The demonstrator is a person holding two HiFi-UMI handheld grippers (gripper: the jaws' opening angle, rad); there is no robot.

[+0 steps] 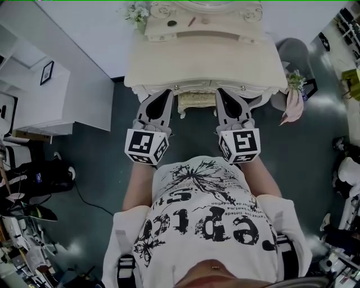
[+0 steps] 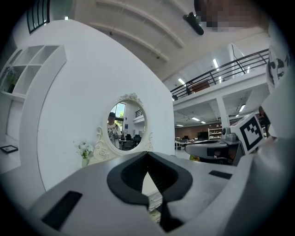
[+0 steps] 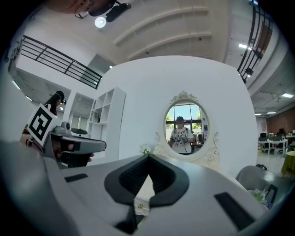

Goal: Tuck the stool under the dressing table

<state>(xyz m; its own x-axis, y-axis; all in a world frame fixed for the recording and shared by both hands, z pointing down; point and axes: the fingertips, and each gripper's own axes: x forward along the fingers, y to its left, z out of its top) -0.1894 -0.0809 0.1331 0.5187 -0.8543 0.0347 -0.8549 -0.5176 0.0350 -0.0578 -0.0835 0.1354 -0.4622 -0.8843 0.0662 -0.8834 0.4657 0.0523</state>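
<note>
**Item: stool at dressing bench, tucking step near its end**

Nearest, centre of the head view: two marker cubes.
- Left hand-held gripper (image 1: pixel 162 95): jaws together at the tips, nothing between them.
- Right hand-held gripper (image 1: pixel 224 95): jaws likewise together and empty.

Both point up-frame, level with each other.

Between them is the stool (image 1: pixel 196 103), cream and carved. Only its front strip shows below the front edge of the bench (image 1: pixel 208 59), and the rest lies underneath. Whether either gripper touches it cannot be told.

Farther off, at the top of the frame, are a flower vase (image 1: pixel 138 13) and an oval mirror (image 3: pixel 186 126).

Judgement: the stool appears largely tucked. Any remaining move calls for an even, straight push on the seat front by both closed tips, with care not to skew it against the bench legs.
</note>
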